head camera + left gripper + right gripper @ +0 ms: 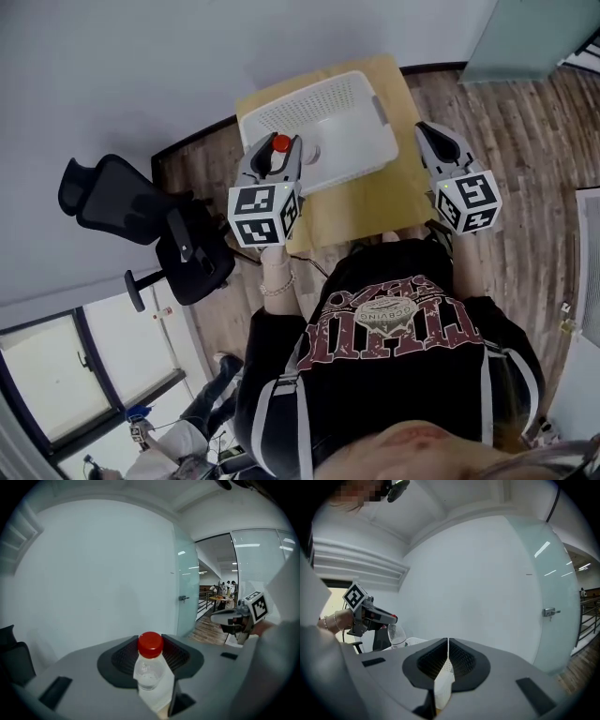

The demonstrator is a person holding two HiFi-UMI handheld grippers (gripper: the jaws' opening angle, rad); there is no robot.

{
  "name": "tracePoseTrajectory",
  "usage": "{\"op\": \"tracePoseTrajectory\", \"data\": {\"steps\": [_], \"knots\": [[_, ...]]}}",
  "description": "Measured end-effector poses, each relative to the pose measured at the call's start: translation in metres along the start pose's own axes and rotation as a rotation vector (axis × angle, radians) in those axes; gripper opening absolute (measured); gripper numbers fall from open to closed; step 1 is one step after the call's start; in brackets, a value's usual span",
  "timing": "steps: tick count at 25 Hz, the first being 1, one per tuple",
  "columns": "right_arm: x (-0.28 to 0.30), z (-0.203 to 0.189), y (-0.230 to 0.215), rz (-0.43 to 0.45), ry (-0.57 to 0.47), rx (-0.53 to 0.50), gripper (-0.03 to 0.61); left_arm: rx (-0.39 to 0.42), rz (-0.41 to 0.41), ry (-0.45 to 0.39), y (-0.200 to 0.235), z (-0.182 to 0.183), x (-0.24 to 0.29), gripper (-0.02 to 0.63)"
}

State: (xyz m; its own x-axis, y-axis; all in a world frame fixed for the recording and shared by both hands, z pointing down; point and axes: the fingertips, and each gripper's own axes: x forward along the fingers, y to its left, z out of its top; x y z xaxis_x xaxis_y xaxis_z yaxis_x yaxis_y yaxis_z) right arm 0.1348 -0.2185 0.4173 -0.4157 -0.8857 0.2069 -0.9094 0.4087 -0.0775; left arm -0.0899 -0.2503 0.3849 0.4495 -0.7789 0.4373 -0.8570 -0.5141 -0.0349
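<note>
My left gripper (274, 156) is shut on a clear plastic bottle with a red cap (280, 143), held upright above the near edge of a white perforated basket (328, 117). In the left gripper view the bottle (150, 670) stands between the dark ribbed pads, its neck and cap rising above them. My right gripper (427, 133) hovers over the right side of the wooden table (361, 202); its jaws meet with nothing between them. The right gripper view shows the left gripper (375, 617) carrying the bottle (396, 634) off to the left.
A black office chair (150, 225) stands left of the table. The pale wall (141, 75) runs behind the table. A frosted glass door (185, 590) stands to the right, with an open hall and people far beyond it.
</note>
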Motion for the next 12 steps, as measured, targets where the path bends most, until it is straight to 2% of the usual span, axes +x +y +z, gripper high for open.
{"op": "tracePoseTrajectory", "data": {"steps": [7, 12], "knots": [[0.008, 0.003, 0.021, 0.069, -0.007, -0.015, 0.018, -0.027, -0.049, -0.056, -0.016, 0.018, -0.046, 0.198], [0.012, 0.002, 0.034, 0.113, 0.0, -0.025, 0.018, -0.025, -0.019, -0.068, -0.019, 0.015, -0.063, 0.198]]}}
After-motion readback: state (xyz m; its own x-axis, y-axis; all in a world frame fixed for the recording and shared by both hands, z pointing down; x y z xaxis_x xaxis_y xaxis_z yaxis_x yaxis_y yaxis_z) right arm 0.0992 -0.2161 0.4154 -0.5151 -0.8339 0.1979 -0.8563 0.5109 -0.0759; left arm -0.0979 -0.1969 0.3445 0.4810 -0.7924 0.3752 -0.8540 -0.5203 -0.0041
